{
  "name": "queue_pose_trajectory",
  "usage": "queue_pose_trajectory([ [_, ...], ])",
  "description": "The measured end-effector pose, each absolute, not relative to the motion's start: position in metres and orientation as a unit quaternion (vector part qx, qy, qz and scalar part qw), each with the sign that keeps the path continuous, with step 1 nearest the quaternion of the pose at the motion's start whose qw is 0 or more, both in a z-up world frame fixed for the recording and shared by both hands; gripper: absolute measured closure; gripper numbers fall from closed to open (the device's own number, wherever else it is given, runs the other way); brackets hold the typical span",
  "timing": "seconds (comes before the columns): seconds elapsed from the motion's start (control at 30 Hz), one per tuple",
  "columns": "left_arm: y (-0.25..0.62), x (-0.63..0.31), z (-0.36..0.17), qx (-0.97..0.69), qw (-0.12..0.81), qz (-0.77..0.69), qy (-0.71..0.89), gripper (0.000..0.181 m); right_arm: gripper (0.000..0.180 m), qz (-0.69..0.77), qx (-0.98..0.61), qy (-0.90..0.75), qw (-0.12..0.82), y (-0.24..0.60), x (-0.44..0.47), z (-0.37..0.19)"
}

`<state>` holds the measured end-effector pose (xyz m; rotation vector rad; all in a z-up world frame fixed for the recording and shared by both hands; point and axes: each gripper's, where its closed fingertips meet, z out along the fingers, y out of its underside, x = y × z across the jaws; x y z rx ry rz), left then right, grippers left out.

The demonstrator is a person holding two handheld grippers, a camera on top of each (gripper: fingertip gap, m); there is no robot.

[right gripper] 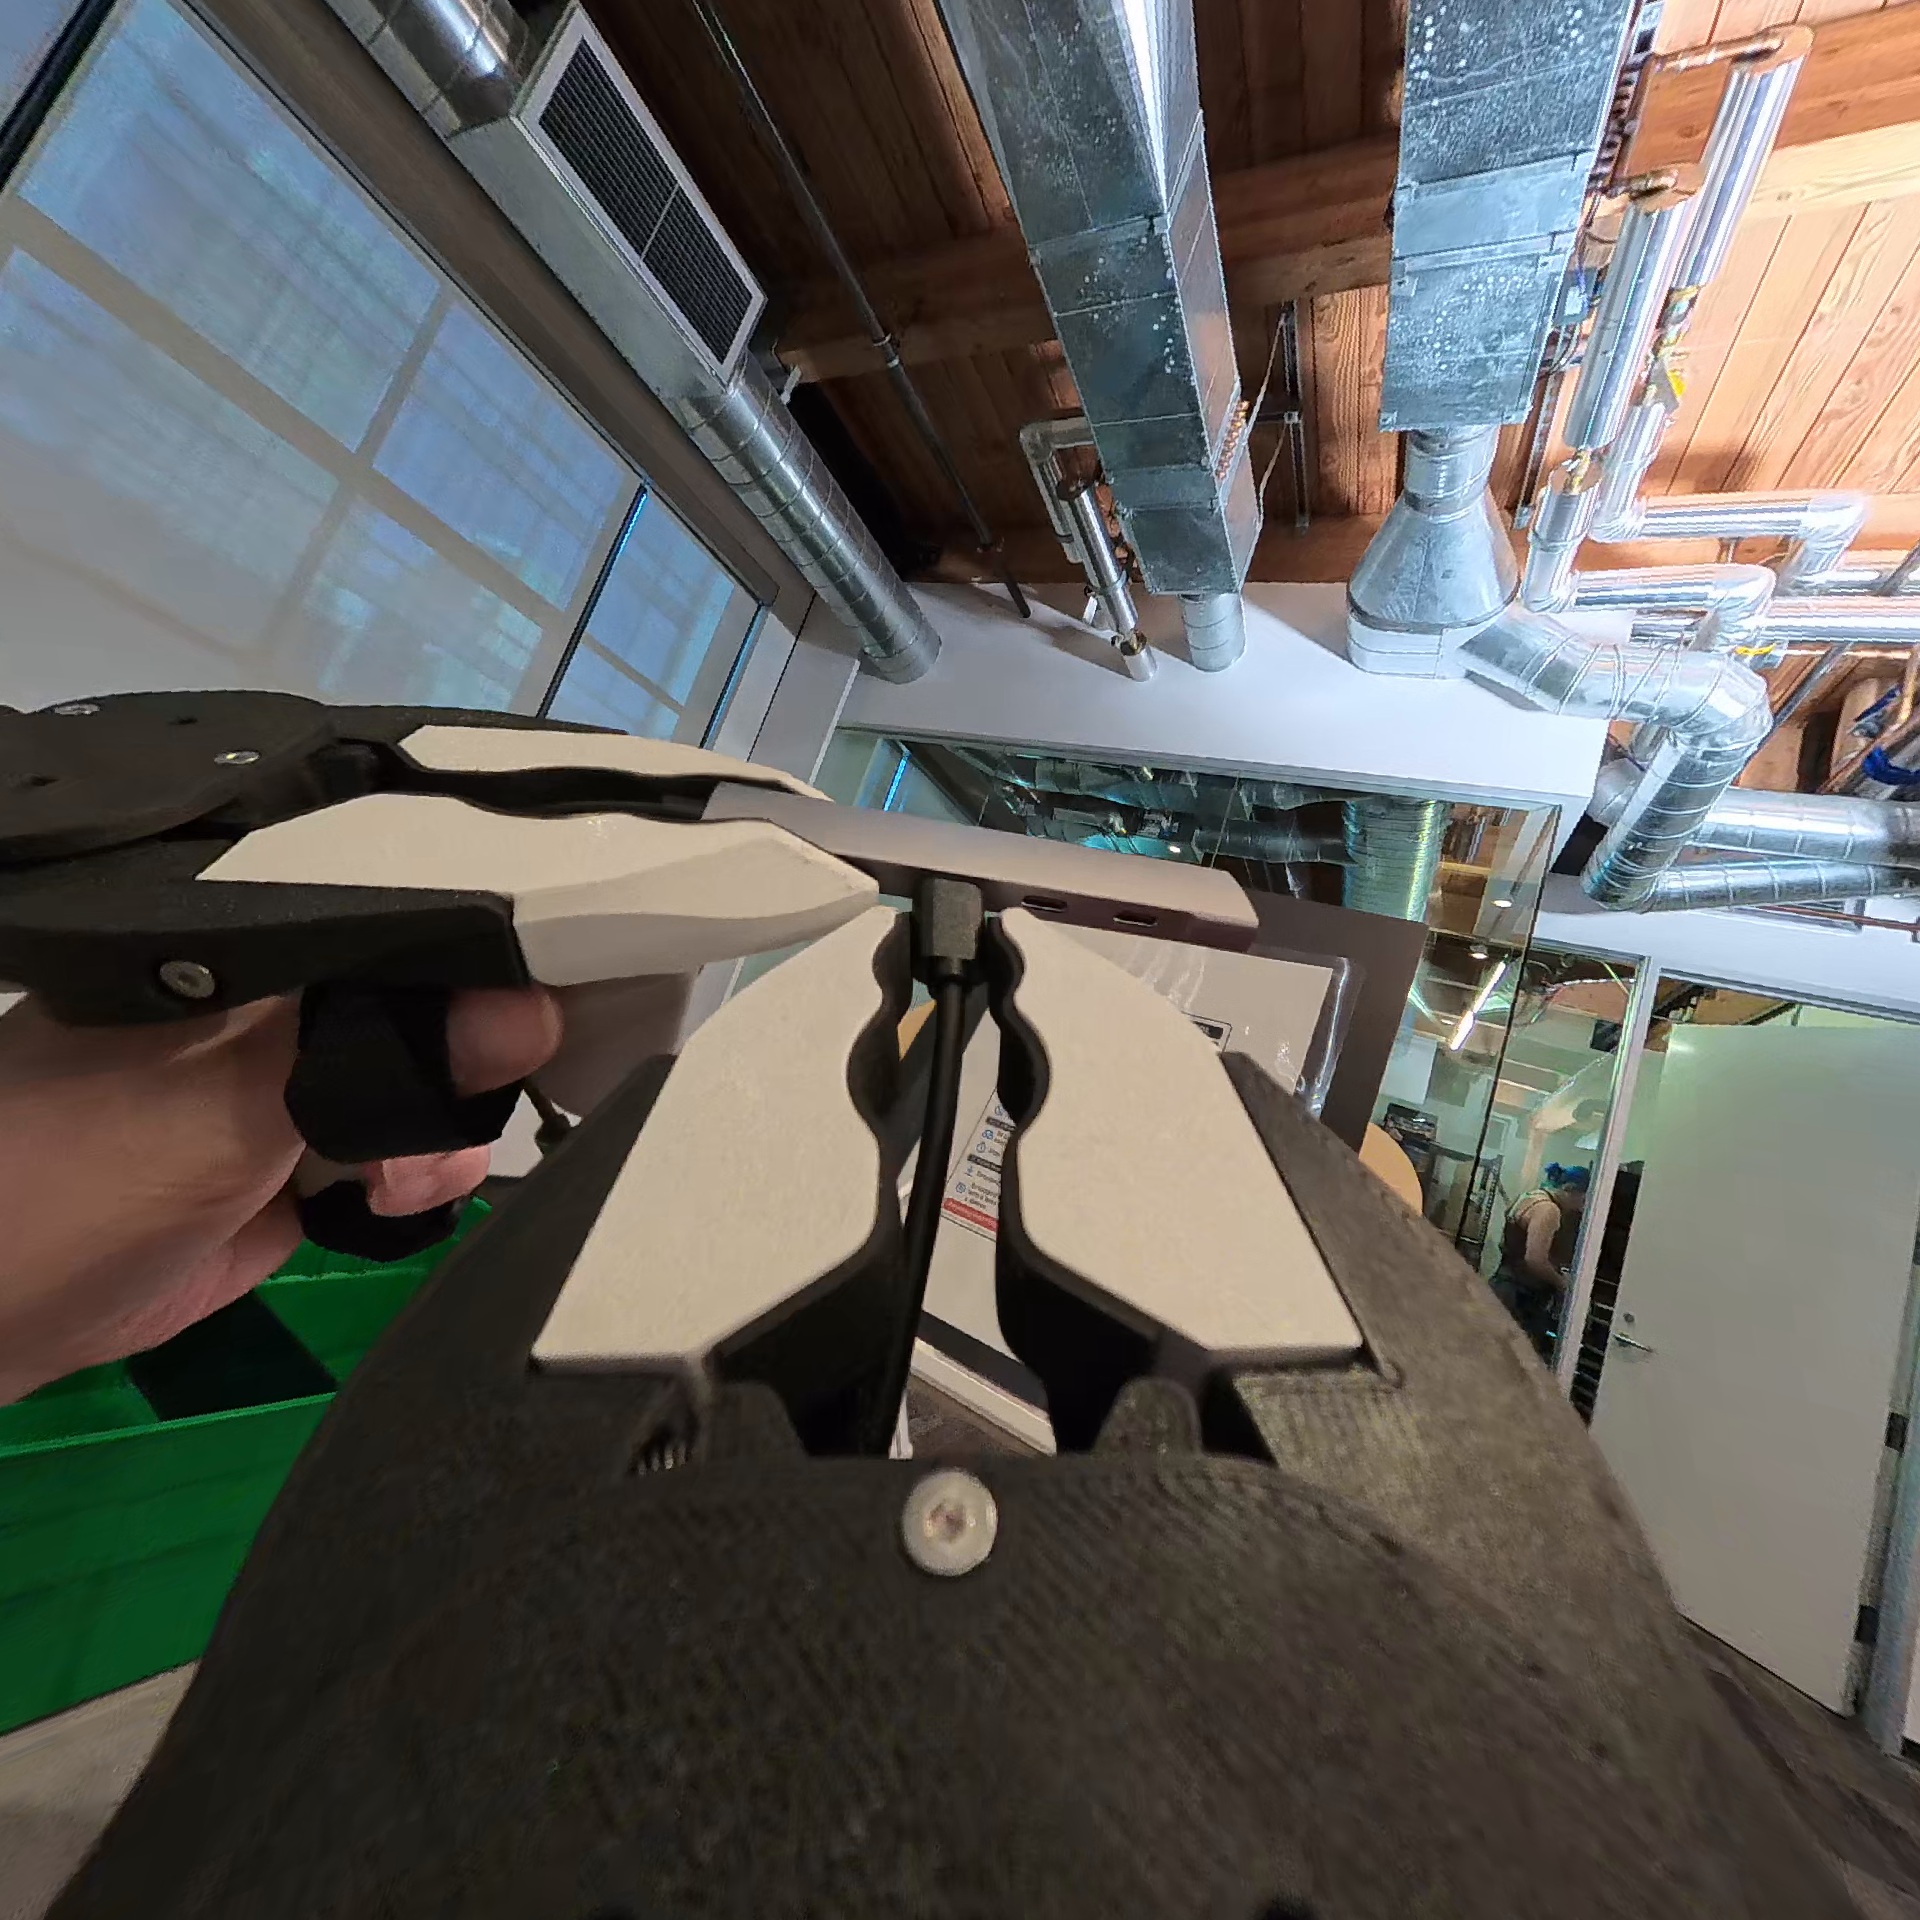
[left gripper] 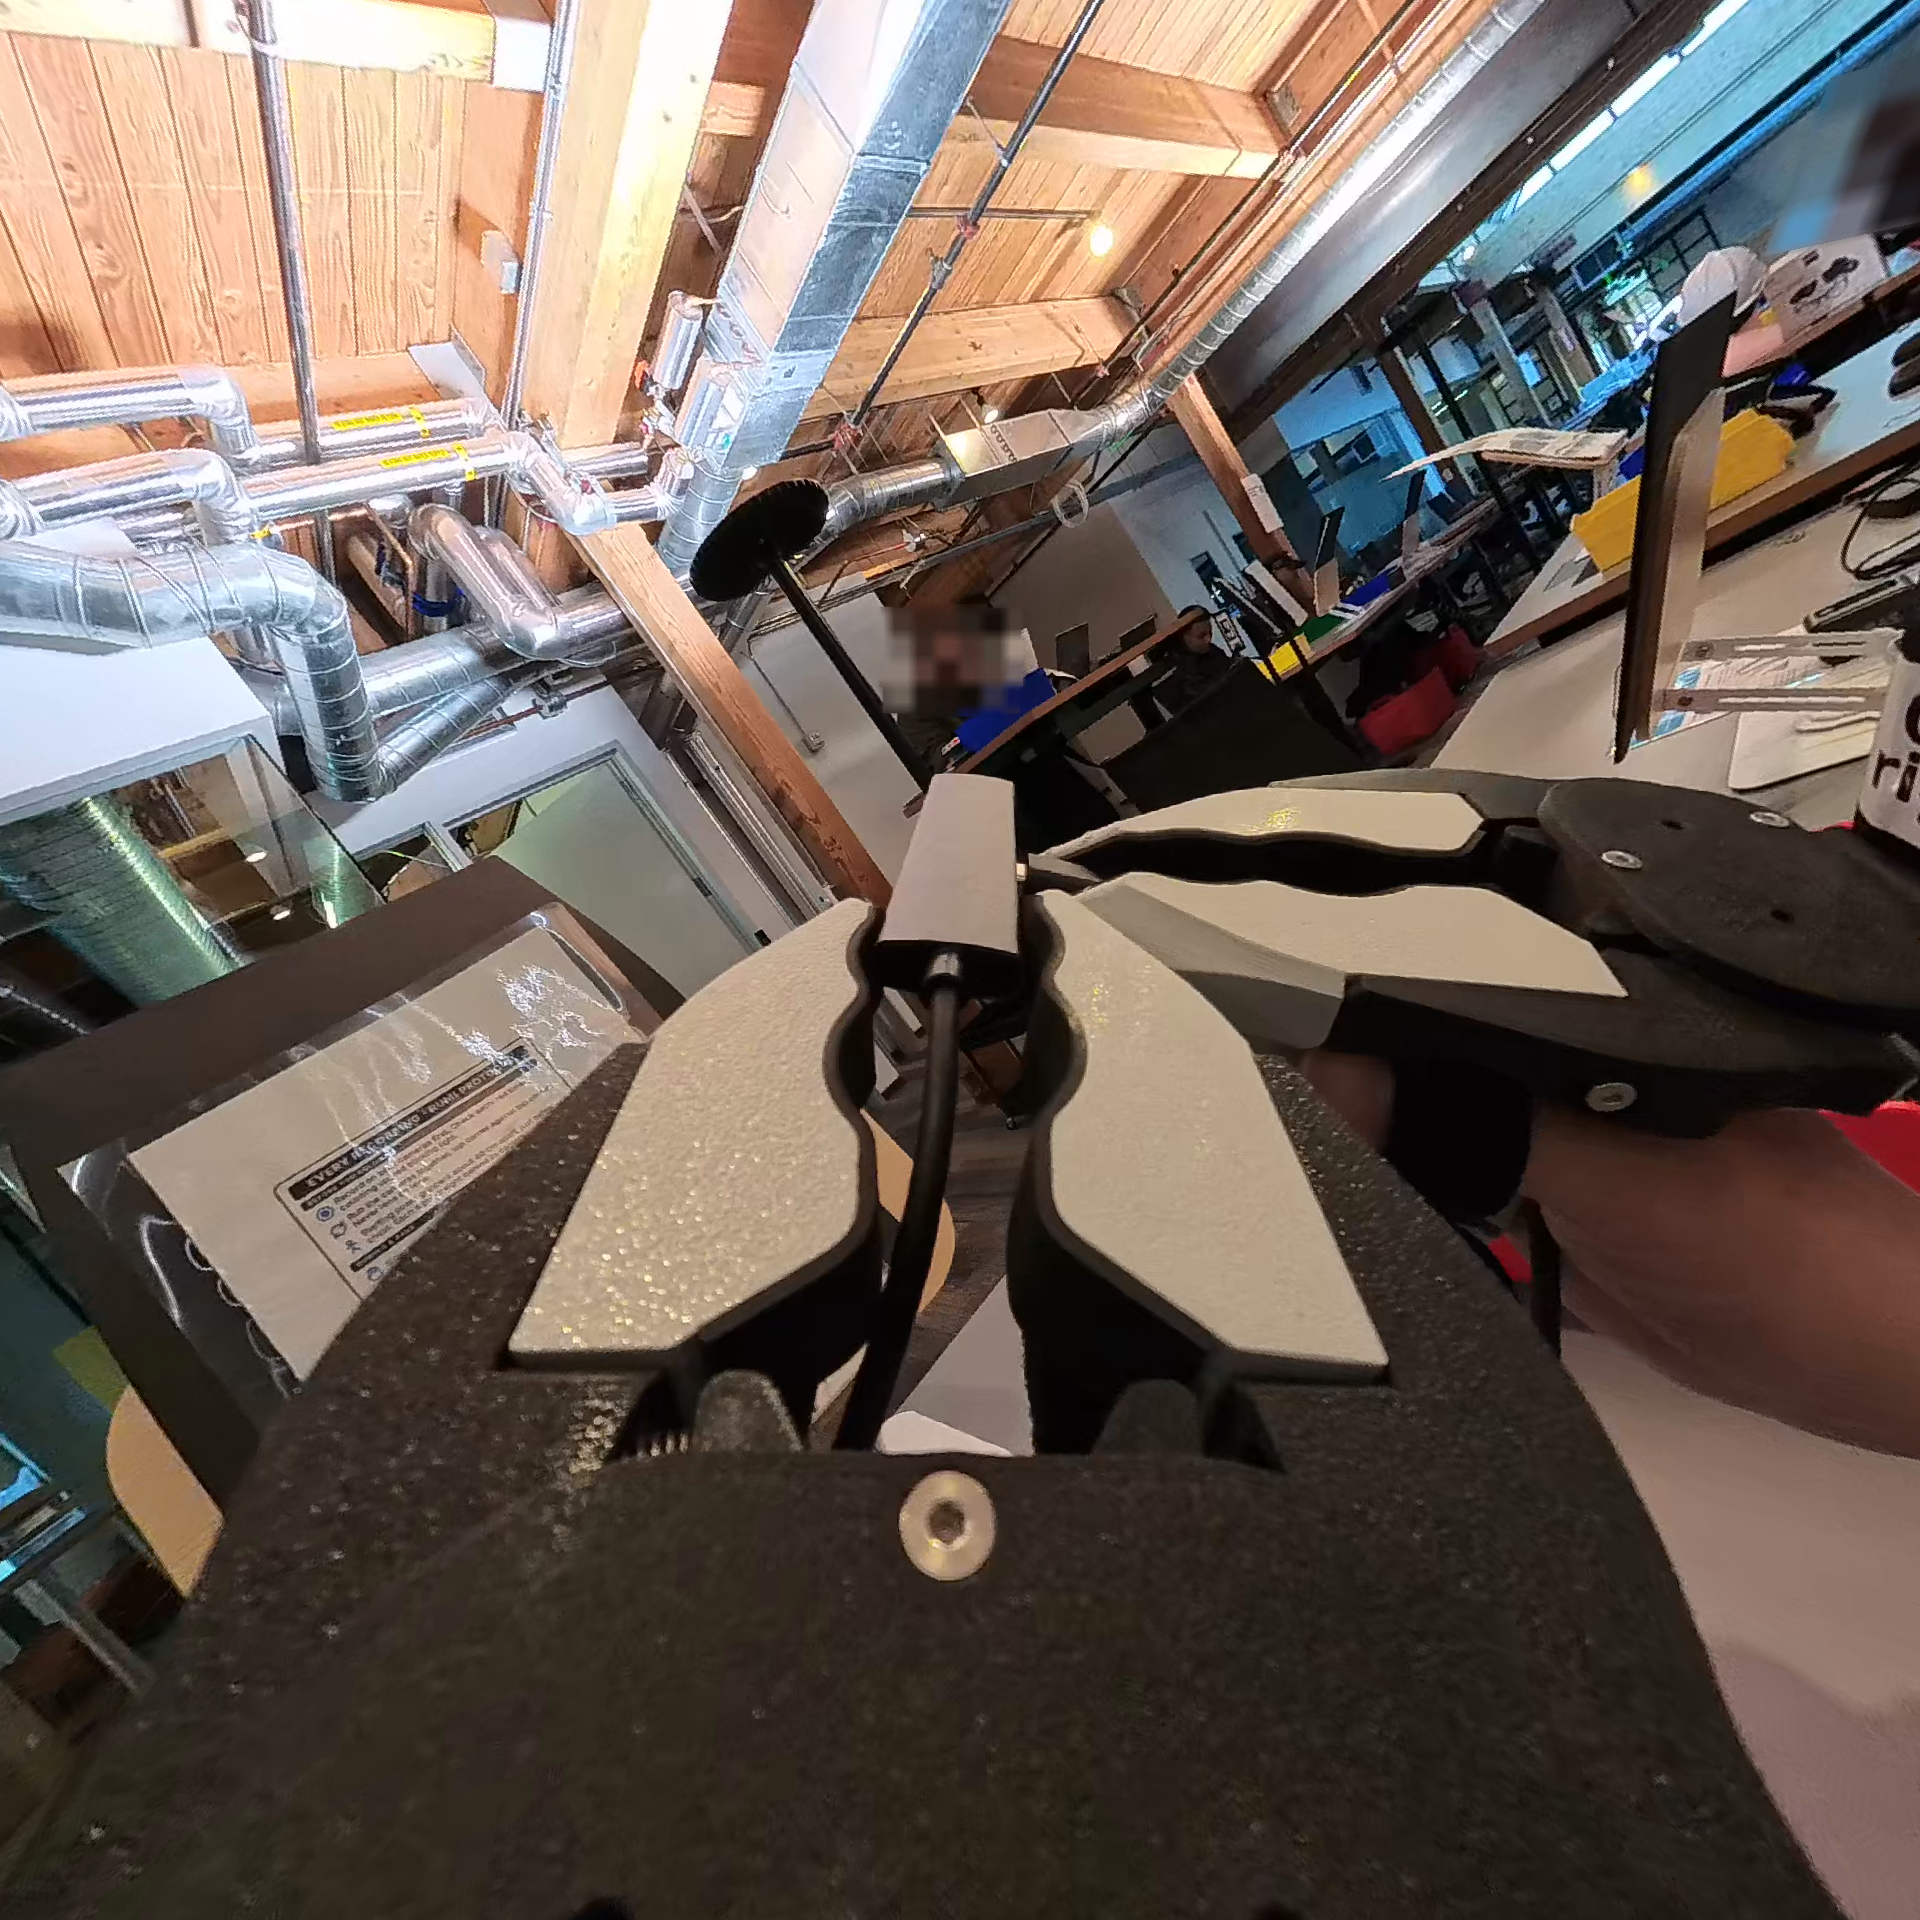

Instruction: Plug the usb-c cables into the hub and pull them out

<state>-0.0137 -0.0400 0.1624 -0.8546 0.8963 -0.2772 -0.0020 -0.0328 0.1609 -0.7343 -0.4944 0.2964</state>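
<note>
1. My left gripper is clamped on the near end of the hub, a slim grey bar held up in the air; its long axis runs straight away from me along the fingers, and its own black lead hangs back between them.
2. My right gripper comes in square to that axis, from the right in the left wrist view. It pinches the black plug of a usb-c cable, which trails back between its fingers.
3. In the right wrist view the plug meets the hub's long side at the port nearest my left gripper; two more ports sit free to its right. It looks seated, though I cannot tell how deep.
4. I judge the coming move runs along the plug's own line, at right angles to the bar, left hand bracing.
5. No work surface lies under the hub here. A framed notice stands to the left; ducts and timber ceiling fill the far view.
</note>
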Motion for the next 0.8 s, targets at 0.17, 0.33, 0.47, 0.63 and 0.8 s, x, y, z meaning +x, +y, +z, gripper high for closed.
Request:
queue_pose_trajectory([
  [0.17,-0.037,-0.018,0.163,-0.406,0.804,-0.129,0.414,0.157,0.168,0.145,-0.337,-0.237,0.899,-0.039,-0.001,0.164],
  [0.33,-0.04,-0.019,0.165,-0.397,0.809,-0.129,0.415,0.157,0.164,0.15,-0.354,-0.242,0.891,-0.036,-0.005,0.164],
  [0.47,-0.043,-0.017,0.165,-0.389,0.811,-0.117,0.42,0.157,0.167,0.169,-0.356,-0.236,0.888,-0.036,-0.004,0.162],
  [0.63,-0.048,-0.016,0.167,-0.384,0.812,-0.122,0.422,0.157,0.166,0.162,-0.344,-0.233,0.895,-0.041,-0.004,0.165],
  [0.8,-0.046,-0.018,0.168,-0.388,0.811,-0.121,0.42,0.157,0.165,0.163,-0.335,-0.232,0.899,-0.043,-0.003,0.166],
])
